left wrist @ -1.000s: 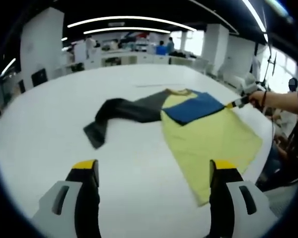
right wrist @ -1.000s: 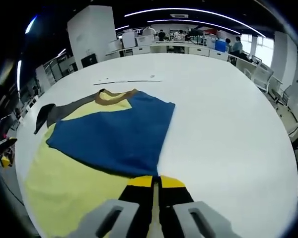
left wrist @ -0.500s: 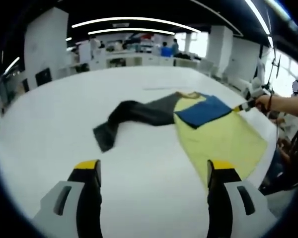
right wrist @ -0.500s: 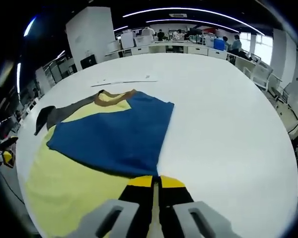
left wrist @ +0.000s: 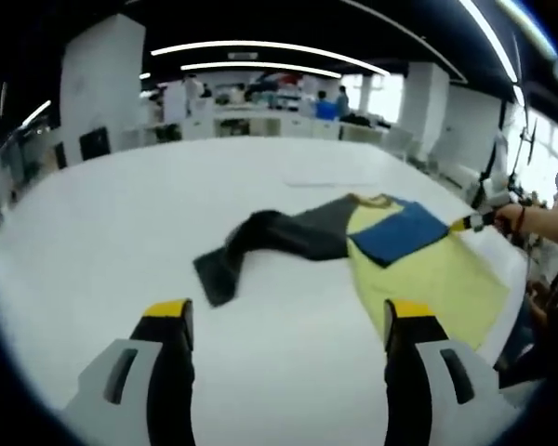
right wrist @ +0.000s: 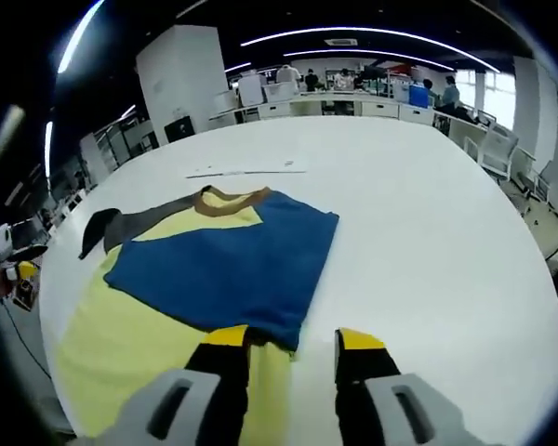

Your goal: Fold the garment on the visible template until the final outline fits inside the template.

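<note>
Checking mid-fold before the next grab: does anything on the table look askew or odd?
Yes. The shirt's dark sleeve trails out crooked and rumpled across the table, while the blue sleeve lies folded flat over the yellow body.

soft matt cloth garment (right wrist: 205, 279) on smooth white table (right wrist: 428, 242)
</note>
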`<state>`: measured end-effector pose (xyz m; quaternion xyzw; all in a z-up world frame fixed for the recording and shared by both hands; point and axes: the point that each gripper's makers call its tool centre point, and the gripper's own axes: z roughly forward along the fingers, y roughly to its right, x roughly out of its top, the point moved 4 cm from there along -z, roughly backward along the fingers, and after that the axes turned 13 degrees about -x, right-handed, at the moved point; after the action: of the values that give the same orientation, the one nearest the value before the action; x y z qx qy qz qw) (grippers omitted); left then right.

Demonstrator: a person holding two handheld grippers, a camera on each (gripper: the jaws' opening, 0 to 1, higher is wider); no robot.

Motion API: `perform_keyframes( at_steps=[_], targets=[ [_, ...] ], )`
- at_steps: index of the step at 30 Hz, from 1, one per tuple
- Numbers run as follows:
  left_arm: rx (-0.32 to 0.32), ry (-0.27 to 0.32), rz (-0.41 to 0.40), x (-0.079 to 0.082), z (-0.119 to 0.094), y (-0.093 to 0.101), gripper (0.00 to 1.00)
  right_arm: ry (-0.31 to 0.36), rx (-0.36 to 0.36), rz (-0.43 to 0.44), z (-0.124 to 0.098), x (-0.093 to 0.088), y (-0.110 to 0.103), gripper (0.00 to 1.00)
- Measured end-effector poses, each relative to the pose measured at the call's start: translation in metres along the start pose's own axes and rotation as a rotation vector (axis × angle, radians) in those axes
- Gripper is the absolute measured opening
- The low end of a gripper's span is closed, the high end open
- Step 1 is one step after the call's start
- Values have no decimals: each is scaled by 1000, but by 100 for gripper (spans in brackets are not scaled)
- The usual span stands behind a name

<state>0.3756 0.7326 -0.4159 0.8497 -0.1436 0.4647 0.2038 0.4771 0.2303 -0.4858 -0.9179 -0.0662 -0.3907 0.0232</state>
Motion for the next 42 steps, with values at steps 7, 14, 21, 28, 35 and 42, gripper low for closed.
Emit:
perform_keyframes(
  at_steps=[7,14,21,28,35,42],
  targets=[
    [50,49,-30,10,3,-10,73,75,95,-50,-27,12,-27,71],
    [105,102,-82,17,4,-26,64,102,174,-115,-51,6,-52,85],
    [128,145,-144,23,7,-40,57,129,194,-171,-72,-1,-64,87],
    [187,128,-174,17,14,-63,50,150,235,-172,-90,-1,-75,92],
    [252,88,-209,6,26,-84,43,198,258,-170,-112,3,-85,95],
    [255,53,-237,-6,42,-93,35,191,242,-160,-121,-3,-91,93]
  ],
)
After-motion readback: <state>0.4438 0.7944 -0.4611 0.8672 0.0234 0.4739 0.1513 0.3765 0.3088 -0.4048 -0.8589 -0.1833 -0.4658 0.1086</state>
